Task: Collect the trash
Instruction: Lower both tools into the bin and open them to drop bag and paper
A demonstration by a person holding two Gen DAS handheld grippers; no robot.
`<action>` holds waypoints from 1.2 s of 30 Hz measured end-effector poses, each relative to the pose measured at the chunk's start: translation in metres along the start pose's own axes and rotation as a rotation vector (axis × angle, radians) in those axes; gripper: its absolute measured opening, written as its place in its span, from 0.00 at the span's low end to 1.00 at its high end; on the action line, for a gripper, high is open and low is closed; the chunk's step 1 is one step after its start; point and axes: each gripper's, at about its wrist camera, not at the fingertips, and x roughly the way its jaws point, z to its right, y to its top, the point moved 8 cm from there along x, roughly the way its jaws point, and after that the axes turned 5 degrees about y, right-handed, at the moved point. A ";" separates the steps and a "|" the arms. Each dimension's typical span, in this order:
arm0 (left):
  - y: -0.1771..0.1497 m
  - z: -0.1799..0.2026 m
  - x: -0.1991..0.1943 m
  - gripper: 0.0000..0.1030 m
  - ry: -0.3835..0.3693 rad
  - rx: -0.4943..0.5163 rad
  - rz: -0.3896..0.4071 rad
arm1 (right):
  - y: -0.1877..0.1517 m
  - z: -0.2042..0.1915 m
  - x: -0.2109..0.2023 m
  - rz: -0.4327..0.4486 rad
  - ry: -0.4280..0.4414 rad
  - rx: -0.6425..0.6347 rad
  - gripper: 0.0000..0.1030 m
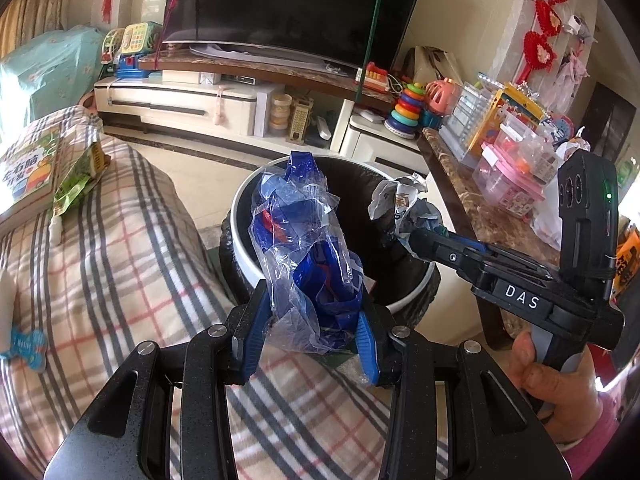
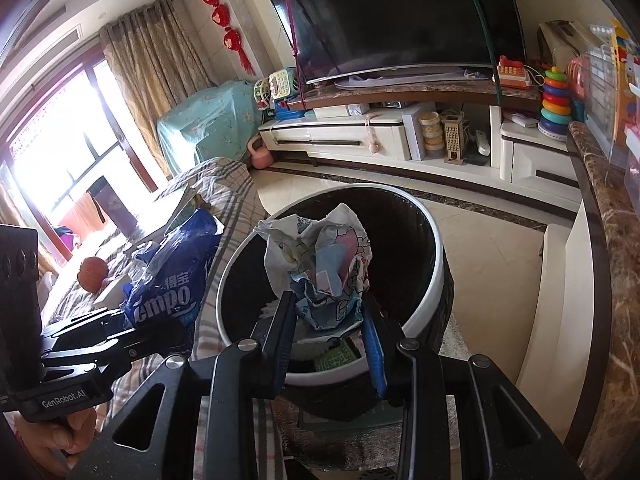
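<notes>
Blue crinkled plastic wrapper (image 1: 308,256) (part clear) pinched in left fingers (image 1: 256,320); right fingers (image 2: 370,336) clamp crumpled printed paper (image 2: 324,264).

Glossy crinkled plastic wrapper (image 1: 304,240), seemingly paper wad (image 2: 324,268), checked cloth cover (image 1: 120,248).

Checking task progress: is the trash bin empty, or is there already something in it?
Not empty. In the right wrist view, the trash bin already holds a green wrapper and pale scraps at the bottom.

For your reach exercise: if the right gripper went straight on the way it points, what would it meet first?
Probably the bin: the right gripper, shut on crumpled paper, points down into its dark mouth, though depth is unclear.
</notes>
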 end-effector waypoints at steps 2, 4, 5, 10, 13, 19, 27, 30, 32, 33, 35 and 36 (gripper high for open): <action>0.002 0.001 0.004 0.36 -0.001 0.002 -0.007 | 0.001 0.002 0.002 -0.004 -0.001 0.001 0.31; 0.003 0.001 0.008 0.36 -0.003 0.004 -0.014 | 0.002 0.003 0.004 -0.009 -0.001 0.004 0.31; 0.004 0.001 0.010 0.36 -0.003 0.005 -0.018 | 0.002 0.005 0.005 -0.012 -0.002 0.006 0.31; 0.008 0.003 0.017 0.36 0.005 0.025 -0.029 | 0.005 0.010 0.008 -0.021 -0.007 0.009 0.31; 0.012 0.004 0.021 0.36 0.010 0.030 -0.035 | 0.008 0.012 0.010 -0.024 -0.012 0.009 0.31; 0.014 0.005 0.029 0.36 0.013 0.036 -0.049 | 0.009 0.015 0.011 -0.031 -0.018 0.007 0.32; 0.021 0.006 0.034 0.36 0.026 0.044 -0.050 | 0.011 0.020 0.014 -0.044 -0.031 0.002 0.32; 0.023 0.006 0.036 0.37 0.029 0.047 -0.051 | 0.014 0.021 0.014 -0.045 -0.034 -0.005 0.32; 0.025 0.007 0.037 0.37 0.031 0.050 -0.051 | 0.015 0.020 0.013 -0.044 -0.035 -0.009 0.32; 0.025 0.007 0.038 0.37 0.031 0.051 -0.051 | 0.016 0.019 0.013 -0.043 -0.036 -0.012 0.32; 0.026 0.007 0.038 0.37 0.031 0.052 -0.052 | 0.017 0.020 0.013 -0.044 -0.037 -0.013 0.33; 0.026 0.007 0.038 0.37 0.031 0.053 -0.052 | 0.016 0.020 0.014 -0.044 -0.038 -0.013 0.33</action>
